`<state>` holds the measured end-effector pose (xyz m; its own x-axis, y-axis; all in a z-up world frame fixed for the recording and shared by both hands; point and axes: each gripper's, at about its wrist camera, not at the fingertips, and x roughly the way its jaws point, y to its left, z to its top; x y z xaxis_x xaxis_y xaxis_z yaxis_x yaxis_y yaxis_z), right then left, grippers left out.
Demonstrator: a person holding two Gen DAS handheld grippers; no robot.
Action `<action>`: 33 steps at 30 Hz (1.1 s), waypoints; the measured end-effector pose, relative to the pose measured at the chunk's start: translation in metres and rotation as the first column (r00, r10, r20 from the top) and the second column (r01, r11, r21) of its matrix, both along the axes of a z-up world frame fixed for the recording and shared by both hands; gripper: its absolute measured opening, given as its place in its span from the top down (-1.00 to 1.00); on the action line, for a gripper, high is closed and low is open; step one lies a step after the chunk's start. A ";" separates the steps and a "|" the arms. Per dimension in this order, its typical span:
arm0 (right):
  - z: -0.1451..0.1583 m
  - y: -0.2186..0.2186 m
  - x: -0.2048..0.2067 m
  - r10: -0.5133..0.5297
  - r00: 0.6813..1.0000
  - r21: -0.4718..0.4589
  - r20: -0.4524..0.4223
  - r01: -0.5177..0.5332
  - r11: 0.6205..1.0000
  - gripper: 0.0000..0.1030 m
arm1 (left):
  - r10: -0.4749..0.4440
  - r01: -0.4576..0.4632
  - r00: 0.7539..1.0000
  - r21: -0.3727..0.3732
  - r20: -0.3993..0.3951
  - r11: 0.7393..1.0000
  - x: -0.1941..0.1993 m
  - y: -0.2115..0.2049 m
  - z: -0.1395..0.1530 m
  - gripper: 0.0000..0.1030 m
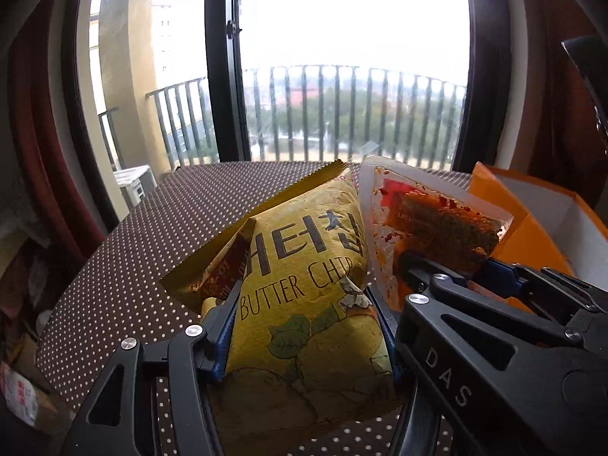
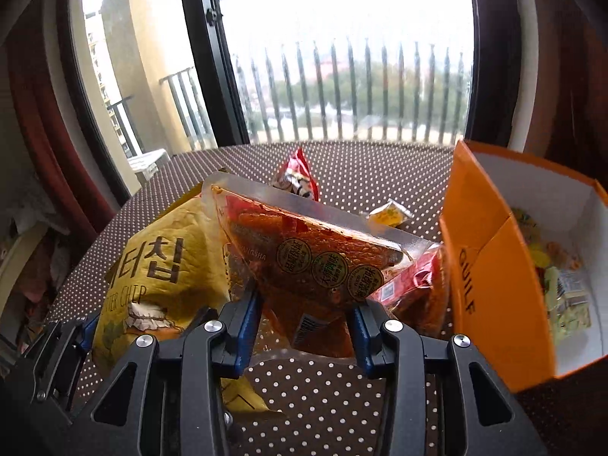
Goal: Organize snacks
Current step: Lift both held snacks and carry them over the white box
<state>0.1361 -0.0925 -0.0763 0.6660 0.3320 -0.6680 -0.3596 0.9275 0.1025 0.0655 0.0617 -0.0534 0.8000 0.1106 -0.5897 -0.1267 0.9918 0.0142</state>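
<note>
My left gripper [image 1: 304, 326] is shut on a yellow butter chip bag [image 1: 304, 288], held off the dotted tablecloth [image 1: 133, 250]. The same bag [image 2: 159, 266] shows at the left of the right wrist view. My right gripper [image 2: 307, 323] is shut on a clear pouch of red spicy snack [image 2: 315, 262], also lifted; this pouch [image 1: 429, 224] and the right gripper [image 1: 448, 266] appear to the right of the yellow bag in the left wrist view. An orange box [image 2: 490, 277] with several snacks inside stands at the right.
On the dotted cloth [image 2: 380, 167] lie a red snack packet [image 2: 298, 178], a small yellow packet [image 2: 389, 214] and another red packet [image 2: 414, 285] next to the box. A window with balcony railing [image 2: 342, 87] is behind the table. Clutter sits at the left below the table edge.
</note>
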 end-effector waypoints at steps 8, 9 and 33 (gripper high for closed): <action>0.027 -0.009 -0.011 0.014 0.998 0.020 0.067 -0.015 1.000 0.14 | -0.009 0.010 0.998 -0.008 0.055 1.000 -0.016 -0.010 0.025 -0.18; 0.028 -0.008 -0.011 0.017 0.997 0.022 0.073 -0.019 1.000 0.14 | -0.011 0.012 0.998 -0.012 0.057 1.000 -0.018 -0.010 0.027 -0.18; 0.083 -0.050 -0.006 -0.030 0.966 0.055 0.256 0.017 0.998 0.15 | -0.167 0.166 0.966 0.022 0.197 0.986 0.002 -0.039 0.081 -0.18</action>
<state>0.1306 -0.1424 0.0065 0.8206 0.3441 -0.4563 -0.3584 0.9318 0.0580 0.0677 0.0229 0.0280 0.9078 -0.0313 -0.4182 0.0393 0.9992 0.0106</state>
